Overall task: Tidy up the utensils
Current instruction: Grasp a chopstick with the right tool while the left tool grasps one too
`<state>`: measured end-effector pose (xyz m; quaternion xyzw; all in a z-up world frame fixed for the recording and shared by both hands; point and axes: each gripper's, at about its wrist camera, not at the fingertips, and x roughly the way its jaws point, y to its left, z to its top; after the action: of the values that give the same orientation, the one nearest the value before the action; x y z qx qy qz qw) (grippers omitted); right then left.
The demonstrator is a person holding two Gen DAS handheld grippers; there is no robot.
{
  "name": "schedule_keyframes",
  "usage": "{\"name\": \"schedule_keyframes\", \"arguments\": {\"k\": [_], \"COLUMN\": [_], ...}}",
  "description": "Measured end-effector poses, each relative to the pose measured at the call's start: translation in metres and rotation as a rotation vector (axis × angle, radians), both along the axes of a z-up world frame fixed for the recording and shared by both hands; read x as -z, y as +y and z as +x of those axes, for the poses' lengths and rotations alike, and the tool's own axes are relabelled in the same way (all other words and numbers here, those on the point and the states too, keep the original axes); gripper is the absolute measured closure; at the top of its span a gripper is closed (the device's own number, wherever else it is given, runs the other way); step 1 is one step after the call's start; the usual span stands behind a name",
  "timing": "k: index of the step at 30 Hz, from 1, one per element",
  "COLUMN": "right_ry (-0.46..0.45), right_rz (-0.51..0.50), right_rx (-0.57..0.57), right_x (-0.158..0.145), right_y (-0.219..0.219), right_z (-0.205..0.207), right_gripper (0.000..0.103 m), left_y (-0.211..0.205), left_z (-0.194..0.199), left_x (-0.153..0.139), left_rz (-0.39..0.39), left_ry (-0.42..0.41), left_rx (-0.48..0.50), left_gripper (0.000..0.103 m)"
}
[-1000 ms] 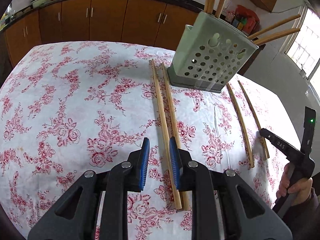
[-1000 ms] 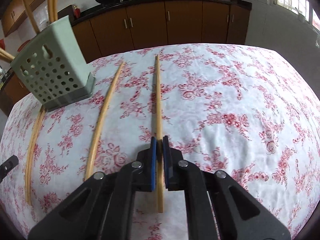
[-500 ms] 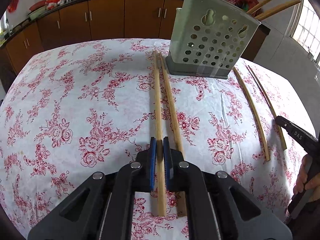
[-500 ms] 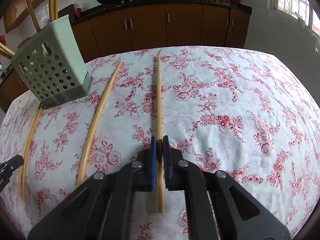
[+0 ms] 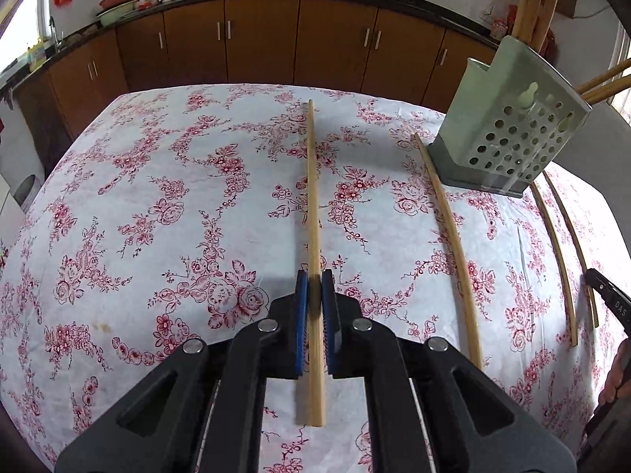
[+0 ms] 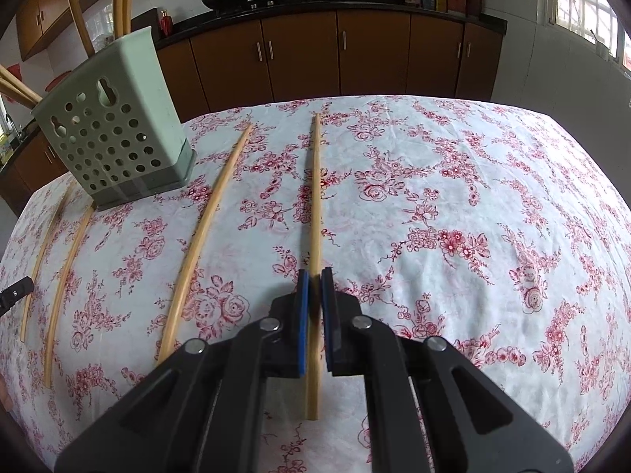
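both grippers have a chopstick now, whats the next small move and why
Probably lift both and carry them toward the green holder. The left gripper is shut on one chopstick, the right gripper on another chopstick, and both chopsticks sit low over the tablecloth.

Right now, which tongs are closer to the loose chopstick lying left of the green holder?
Left. The left tongs sit just left of that chopstick; the right tongs are farther right, past another loose chopstick.
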<state>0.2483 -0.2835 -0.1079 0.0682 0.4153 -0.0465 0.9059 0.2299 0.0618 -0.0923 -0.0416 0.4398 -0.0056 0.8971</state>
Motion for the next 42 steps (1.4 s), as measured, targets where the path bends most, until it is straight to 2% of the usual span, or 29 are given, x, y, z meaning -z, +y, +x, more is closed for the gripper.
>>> {"name": "schedule_keyframes", "arguments": {"k": [13, 19, 22, 24, 25, 32, 42], "right_ry": [0.004, 0.006, 0.008, 0.014, 0.016, 0.015, 0.017], "right_rz": [-0.013, -0.032, -0.044, -0.062, -0.064, -0.056, -0.053], "right_rx": [-0.002, -0.011, -0.013, 0.005, 0.016, 0.017, 0.017], "right_x": [0.0, 0.0, 0.001, 0.001, 0.001, 0.002, 0.002], "right_y": [0.001, 0.005, 0.007, 0.007, 0.005, 0.002, 0.002], "right_z": [0.001, 0.001, 0.002, 0.002, 0.002, 0.003, 0.004], "right_gripper": [0.094, 0.089, 0.083, 0.066, 0.065, 0.064, 0.064], "left_y": [-0.004, -0.006, -0.007, -0.009, -0.011, -0.022, -0.021], "left_z": [-0.006, -0.006, -0.006, -0.006, -0.006, -0.006, -0.005], "left_x": [0.001, 0.002, 0.002, 0.001, 0.002, 0.001, 0.001], "left_rz": [0.026, 0.045, 0.05, 0.066, 0.078, 0.109, 0.103], "left_ry": [-0.038, -0.036, -0.036, -0.035, -0.034, -0.033, -0.032], "left_rx": [-0.001, -0.001, -0.001, -0.001, 0.0, 0.021, 0.019], "left_gripper": [0.094, 0.093, 0.093, 0.093, 0.093, 0.077, 0.077]}}
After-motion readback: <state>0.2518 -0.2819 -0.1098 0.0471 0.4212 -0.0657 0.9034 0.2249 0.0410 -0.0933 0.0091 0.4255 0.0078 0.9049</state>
